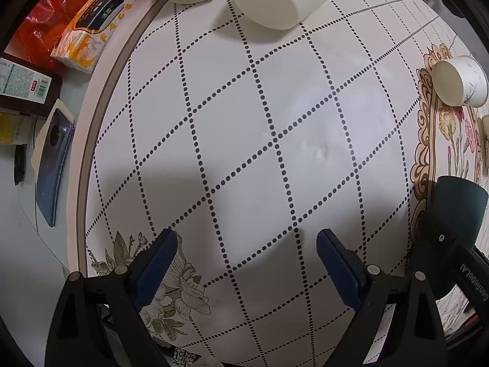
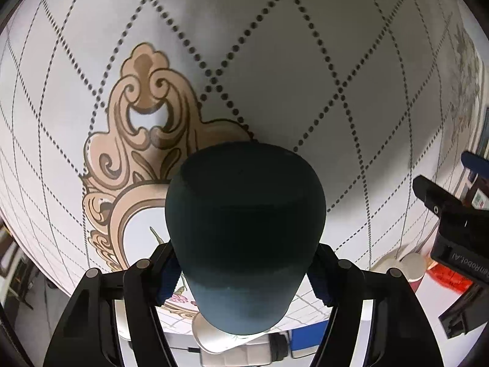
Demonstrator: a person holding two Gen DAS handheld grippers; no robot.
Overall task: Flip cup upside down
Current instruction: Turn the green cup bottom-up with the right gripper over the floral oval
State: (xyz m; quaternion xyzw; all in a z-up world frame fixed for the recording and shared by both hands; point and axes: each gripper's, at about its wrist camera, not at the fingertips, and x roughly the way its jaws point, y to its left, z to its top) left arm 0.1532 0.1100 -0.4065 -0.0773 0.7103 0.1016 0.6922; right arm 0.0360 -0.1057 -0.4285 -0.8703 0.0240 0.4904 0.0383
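Dark teal cup (image 2: 244,232) gripped, tablecloth (image 1: 244,122) around

both rigs look the same tbh. left hand-held gripper (image 1: 244,272) has black triangular plastic arms with cutouts, round silver rivets, and dark blue ribbed pads (image 1: 337,270). right hand-held gripper (image 2: 243,270) matches it, white "genrobot.ai" lettering on the body.

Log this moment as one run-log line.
right tool: shut on dark teal rounded cup, closed end facing the camera | left tool: open, empty, over white dotted-grid tablecloth | release: not yet
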